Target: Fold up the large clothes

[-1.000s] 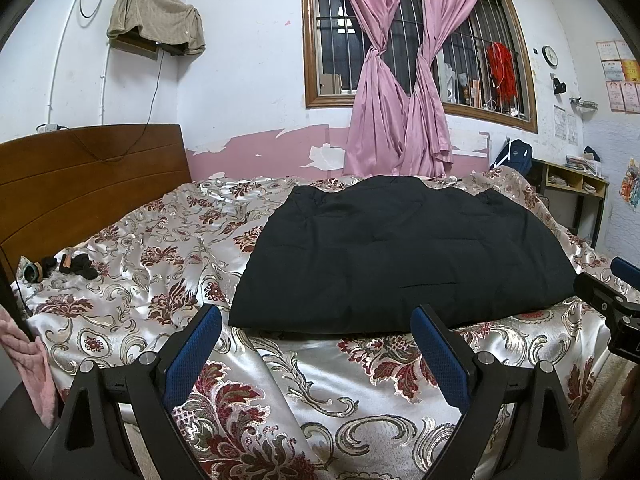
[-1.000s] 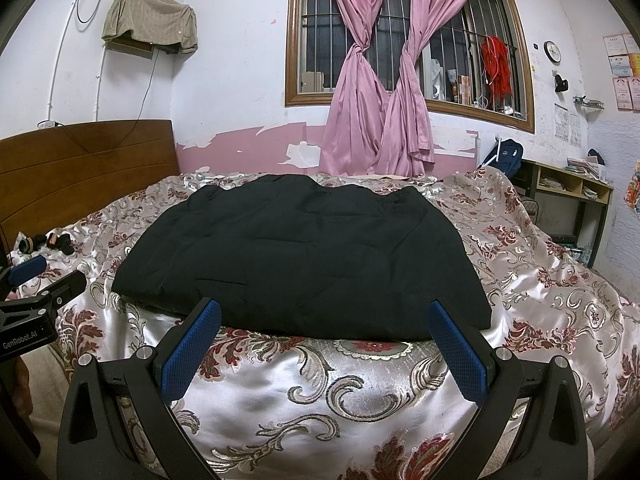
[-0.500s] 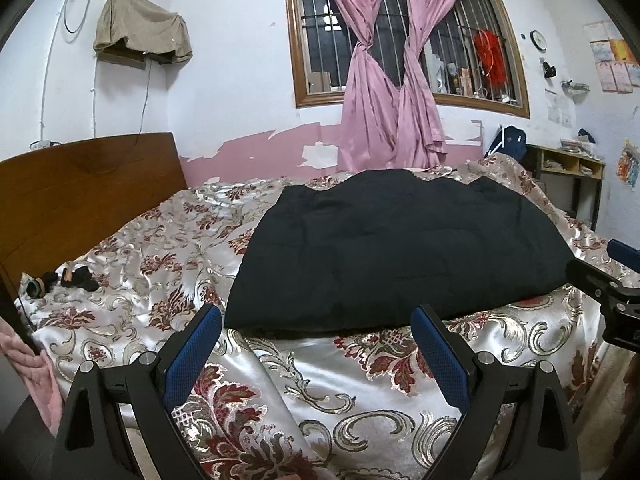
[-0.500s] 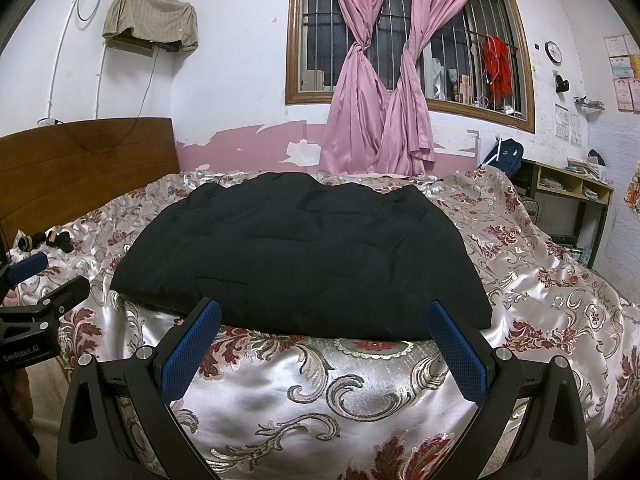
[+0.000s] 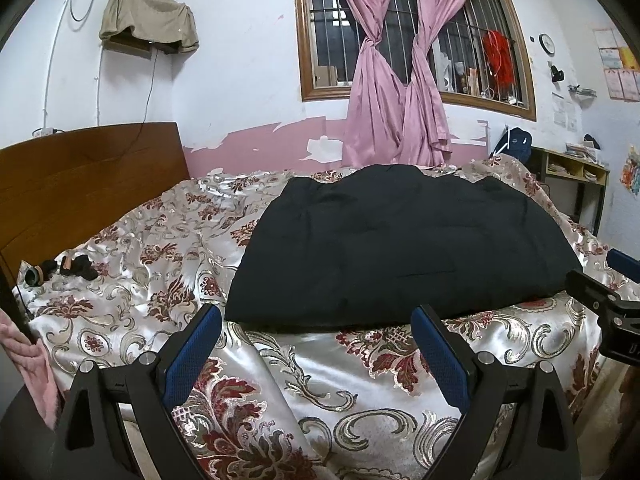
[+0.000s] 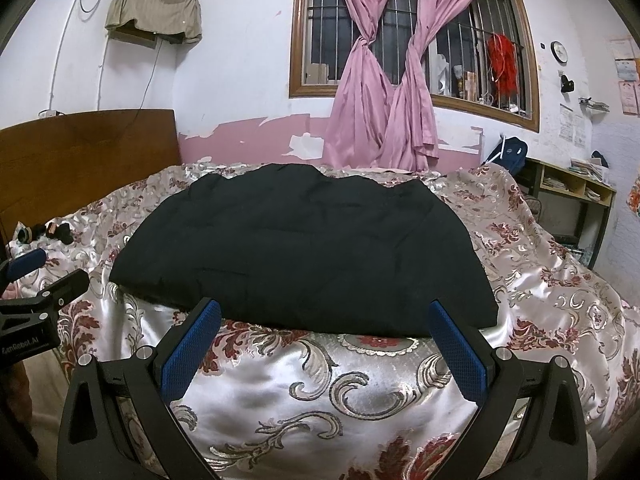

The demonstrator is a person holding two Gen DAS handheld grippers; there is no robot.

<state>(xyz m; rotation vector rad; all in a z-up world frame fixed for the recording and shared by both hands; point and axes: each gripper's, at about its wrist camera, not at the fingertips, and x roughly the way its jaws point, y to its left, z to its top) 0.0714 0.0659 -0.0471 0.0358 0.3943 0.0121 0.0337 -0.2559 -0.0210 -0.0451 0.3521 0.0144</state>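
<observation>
A large black padded garment (image 5: 396,248) (image 6: 304,252) lies folded flat into a wide rectangle on the floral satin bedspread (image 5: 140,264) (image 6: 560,288). My left gripper (image 5: 316,316) hovers open just short of the garment's near edge, toward its left half, with nothing between the blue pads. My right gripper (image 6: 324,312) is open too, in front of the same near edge. Each gripper shows at the side of the other's view: the right gripper (image 5: 616,300) at the right edge, the left gripper (image 6: 36,296) at the left edge.
A wooden headboard (image 5: 80,176) rises on the left, with small dark items (image 5: 68,268) on the bedspread near it. Pink curtains (image 5: 396,92) hang at the barred window behind the bed. A shelf desk (image 6: 572,192) stands at the right wall. Pink cloth (image 5: 32,372) hangs at the lower left.
The left wrist view has shifted slightly, the garment's near edge sitting a little closer to the left fingertips. The right gripper and the garment have hardly moved.
</observation>
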